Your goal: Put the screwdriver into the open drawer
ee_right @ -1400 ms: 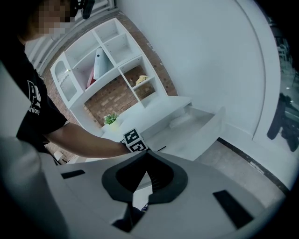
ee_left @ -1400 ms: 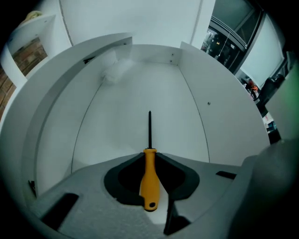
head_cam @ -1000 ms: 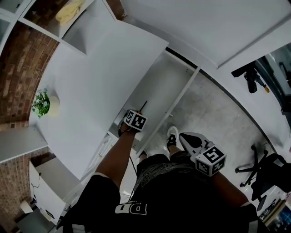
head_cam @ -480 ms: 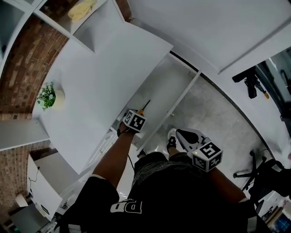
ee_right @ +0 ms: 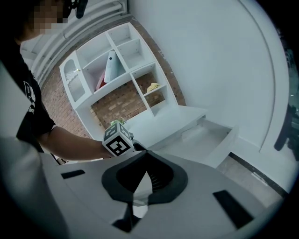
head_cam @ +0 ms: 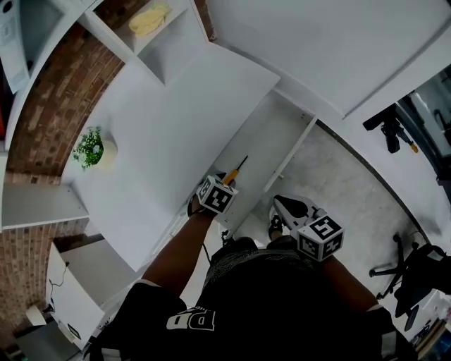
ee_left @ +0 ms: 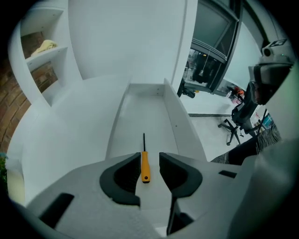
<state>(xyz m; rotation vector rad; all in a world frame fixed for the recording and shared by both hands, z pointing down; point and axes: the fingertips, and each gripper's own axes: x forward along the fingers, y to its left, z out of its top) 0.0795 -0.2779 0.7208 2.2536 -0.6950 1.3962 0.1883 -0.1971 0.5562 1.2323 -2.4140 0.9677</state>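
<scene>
Open white drawer (head_cam: 264, 141) runs from frame center toward the upper right in the head view, pulled out from under the white desk top (head_cam: 162, 120). It holds the screwdriver (head_cam: 235, 171), which has an orange handle and a dark shaft and lies flat on the drawer floor, lengthwise, toward the end nearest the person. Left gripper (head_cam: 223, 187) hangs just above the handle, jaws wide apart and just been opening. In the left gripper view the screwdriver shows in the gap but lies loose below, not clamped. Right gripper (head_cam: 287, 209), lower center-right over the floor, has its jaws together and nothing in them. Shelf cubby (head_cam: 173, 49) at upper left holds a yellow cloth (head_cam: 149, 19). Small potted plant (head_cam: 90, 147) sits on the desk top at left.
</scene>
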